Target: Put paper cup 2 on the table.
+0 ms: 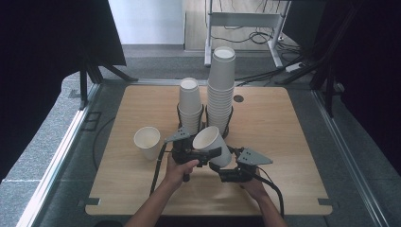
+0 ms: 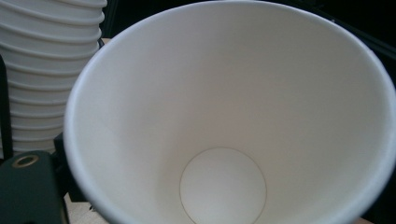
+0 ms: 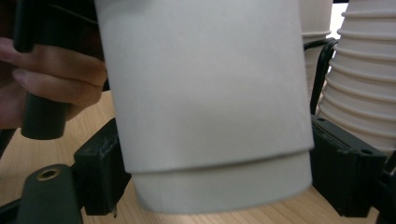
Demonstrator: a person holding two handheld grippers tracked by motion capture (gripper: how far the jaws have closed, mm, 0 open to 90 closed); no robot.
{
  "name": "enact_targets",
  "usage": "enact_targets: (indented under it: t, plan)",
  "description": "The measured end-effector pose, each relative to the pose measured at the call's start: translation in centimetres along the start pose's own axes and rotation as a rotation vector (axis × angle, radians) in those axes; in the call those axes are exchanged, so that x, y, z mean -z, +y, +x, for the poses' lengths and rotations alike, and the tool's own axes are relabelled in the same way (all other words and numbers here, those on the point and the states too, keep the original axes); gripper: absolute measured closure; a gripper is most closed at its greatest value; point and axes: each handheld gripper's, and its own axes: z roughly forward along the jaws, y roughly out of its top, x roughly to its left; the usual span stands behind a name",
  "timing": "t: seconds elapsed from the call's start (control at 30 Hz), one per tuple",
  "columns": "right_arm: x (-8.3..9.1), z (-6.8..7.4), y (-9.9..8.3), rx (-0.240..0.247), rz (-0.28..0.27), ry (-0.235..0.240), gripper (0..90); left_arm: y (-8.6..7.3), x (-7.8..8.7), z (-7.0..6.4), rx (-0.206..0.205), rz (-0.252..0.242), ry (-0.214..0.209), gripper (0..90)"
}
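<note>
Lab or studio, black curtains [image 1: 42,42], grey carpet [image 1: 42,142], trailing cables [image 1: 255,38]

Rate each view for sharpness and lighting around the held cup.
High view: even light, tilted cup small but clear, dark surroundings beyond the table. Left gripper view: cup interior soft, very close, rim slightly blurred. Right gripper view: cup wall softly focused, shaded toward its base; hand blurred.

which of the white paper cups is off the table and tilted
The single white paper cup held between the two grippers, mouth tipped toward the left gripper. The other loose cup stands upright on the table; the rest sit stacked.
</note>
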Motion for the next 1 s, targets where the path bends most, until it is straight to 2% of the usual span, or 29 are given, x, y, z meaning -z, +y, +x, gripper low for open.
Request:
enact_targets:
  t: [0.43, 1.0]
  plan:
    - [-0.1, -0.2, -0.2, 0.0, 0.044, -0.031, 12.8, 0.6, 0.6, -0.6, -0.067, -0.001, 0.056, 12.3]
    - [-0.3, -0.3, -0.6, 0.011, 0.112, -0.062, 12.6, 1.2, 1.8, -0.3, -0.093, -0.025, 0.116, 12.4]
